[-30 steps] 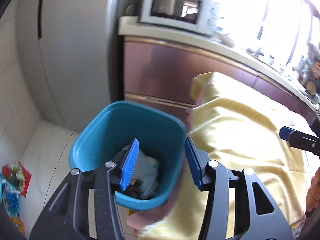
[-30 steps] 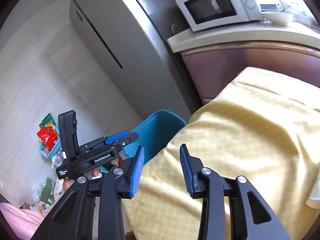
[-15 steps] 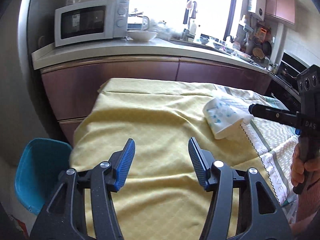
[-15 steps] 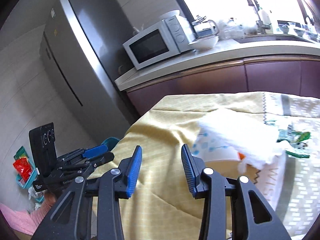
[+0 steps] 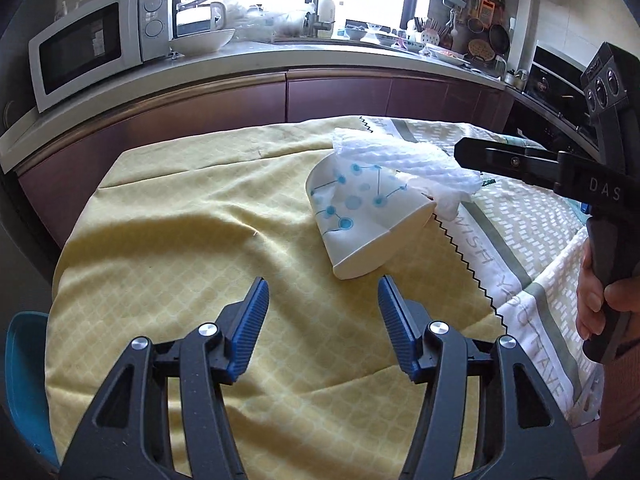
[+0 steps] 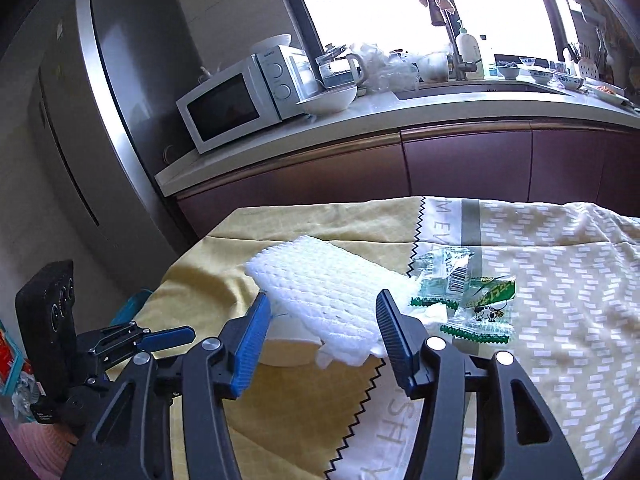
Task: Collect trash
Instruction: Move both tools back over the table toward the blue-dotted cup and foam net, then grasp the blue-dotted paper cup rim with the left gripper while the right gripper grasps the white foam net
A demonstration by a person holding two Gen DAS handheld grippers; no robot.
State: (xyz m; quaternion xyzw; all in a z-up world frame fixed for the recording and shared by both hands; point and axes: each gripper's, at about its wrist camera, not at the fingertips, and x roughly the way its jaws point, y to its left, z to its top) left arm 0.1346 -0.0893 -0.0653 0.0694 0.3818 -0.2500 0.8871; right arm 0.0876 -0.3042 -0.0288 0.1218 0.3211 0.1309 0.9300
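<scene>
Three pieces of trash: I count one paper cup (image 5: 360, 216), one white foam net (image 6: 328, 292) and what looks like two candy wrappers (image 6: 468, 300), so maybe four.
Where the trash is: all on the table. The cup lies on its side on the yellow cloth (image 5: 180, 240). The foam net lies over the cup's far side. The wrappers lie just right of the net, on the white patterned cloth (image 6: 560, 320).
Left gripper (image 5: 322, 320): wide open, holding nothing. It hangs near the cup, on its near side.
Right gripper (image 6: 322, 332): wide open too, holding nothing. The foam net sits just beyond its tips, and I cannot tell if it touches.
Bin: one blue bin (image 5: 24, 376), low at the left edge of the table. I cannot see inside it.
Done so far: I think none of these pieces is picked up yet.
Left to do: grab the net, the cup and the wrappers, then drop them in the bin.
Far side: one microwave (image 5: 88, 44) on the counter (image 5: 280, 56).
</scene>
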